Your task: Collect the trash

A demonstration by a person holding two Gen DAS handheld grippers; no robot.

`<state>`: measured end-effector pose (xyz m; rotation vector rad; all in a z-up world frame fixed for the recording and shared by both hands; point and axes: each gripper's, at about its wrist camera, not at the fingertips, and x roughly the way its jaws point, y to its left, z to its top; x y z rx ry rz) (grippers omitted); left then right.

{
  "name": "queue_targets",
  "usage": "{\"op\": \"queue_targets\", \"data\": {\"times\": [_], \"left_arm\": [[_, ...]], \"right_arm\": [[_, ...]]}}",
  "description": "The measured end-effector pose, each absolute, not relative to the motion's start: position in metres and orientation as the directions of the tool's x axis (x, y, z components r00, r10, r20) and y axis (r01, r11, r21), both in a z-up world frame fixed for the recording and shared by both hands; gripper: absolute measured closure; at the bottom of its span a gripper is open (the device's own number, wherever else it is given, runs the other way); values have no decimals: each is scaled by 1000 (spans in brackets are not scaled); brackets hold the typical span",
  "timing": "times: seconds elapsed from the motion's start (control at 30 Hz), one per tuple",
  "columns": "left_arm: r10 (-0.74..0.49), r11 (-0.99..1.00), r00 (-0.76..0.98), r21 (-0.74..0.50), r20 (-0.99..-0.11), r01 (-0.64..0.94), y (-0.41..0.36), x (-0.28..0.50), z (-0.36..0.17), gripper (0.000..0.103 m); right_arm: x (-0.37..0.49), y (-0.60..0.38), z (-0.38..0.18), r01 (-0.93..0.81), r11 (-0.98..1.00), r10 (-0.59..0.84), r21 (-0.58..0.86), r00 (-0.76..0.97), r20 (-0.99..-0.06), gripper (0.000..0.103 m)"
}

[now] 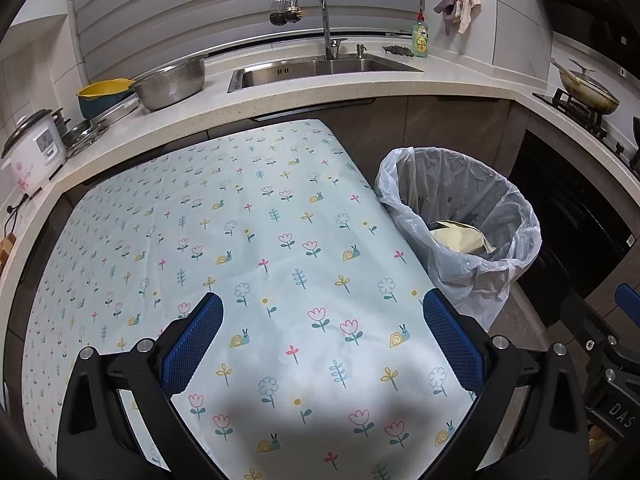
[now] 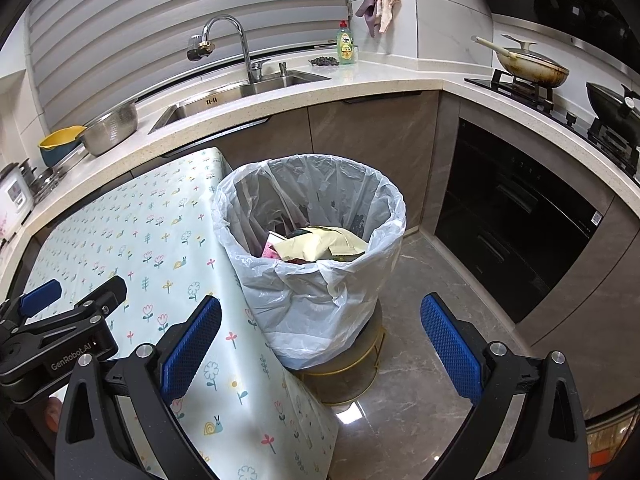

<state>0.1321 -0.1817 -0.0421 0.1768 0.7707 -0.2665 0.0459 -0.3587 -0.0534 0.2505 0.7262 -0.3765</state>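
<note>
Both claws gape empty — right claw (image 2: 320, 336) hangs before the lined bin (image 2: 312, 248), trash (image 2: 316, 246) inside, seemingly wrappers.

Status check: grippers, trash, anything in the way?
Left gripper open, empty, over the tablecloth. Right gripper open, empty, facing the bin. Trash inside the bin. No obstruction seen.

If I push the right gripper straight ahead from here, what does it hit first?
Most likely the trash bin: its bag-lined front sits dead centre between the open right gripper fingers. The table edge lies just left of that line. Depth is hard to judge through the fisheye.
</note>
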Motion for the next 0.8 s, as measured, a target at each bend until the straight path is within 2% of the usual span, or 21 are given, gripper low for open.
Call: {"op": "queue_targets", "data": {"times": [0.8], "left_arm": [[-166, 950, 698, 76, -696, 302, -187, 133, -36, 7]], "right_arm": [[50, -360, -53, 405, 909, -236, 97, 693, -681, 7]]}}
